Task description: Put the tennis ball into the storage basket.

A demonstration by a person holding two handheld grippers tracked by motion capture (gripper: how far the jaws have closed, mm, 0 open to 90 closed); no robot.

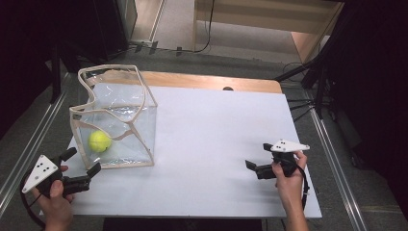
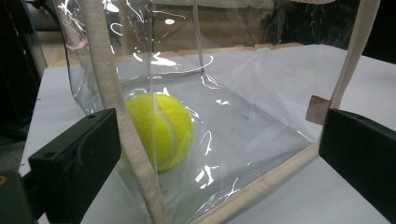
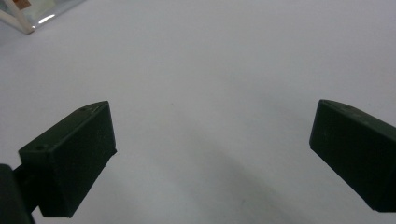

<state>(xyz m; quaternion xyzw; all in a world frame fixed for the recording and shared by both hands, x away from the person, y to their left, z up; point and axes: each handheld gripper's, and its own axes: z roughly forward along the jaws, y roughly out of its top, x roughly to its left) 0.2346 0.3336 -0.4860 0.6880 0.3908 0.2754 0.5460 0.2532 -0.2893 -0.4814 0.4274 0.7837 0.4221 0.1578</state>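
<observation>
A clear plastic bag [image 1: 120, 120] with cream fabric trim stands on the left of the white table top [image 1: 216, 144], its top open. Inside it, near the front left corner, rests a yellow tennis ball [image 1: 99, 141]. My left gripper [image 1: 81, 161] is open just in front of that corner. In the left gripper view its wide-apart jaws frame the bag's near corner [image 2: 140, 154] with the ball [image 2: 161, 130] behind the plastic. My right gripper [image 1: 259, 159] is open over bare table at the right front. Its jaws are spread above the white surface [image 3: 210, 93].
A wooden strip [image 1: 192, 79] runs along the table's far edge. Metal rails [image 1: 29, 139] flank the table on both sides. Black stands and cables [image 1: 308, 96] crowd the right rear. The bag's corner [image 3: 28, 14] lies far off in the right gripper view.
</observation>
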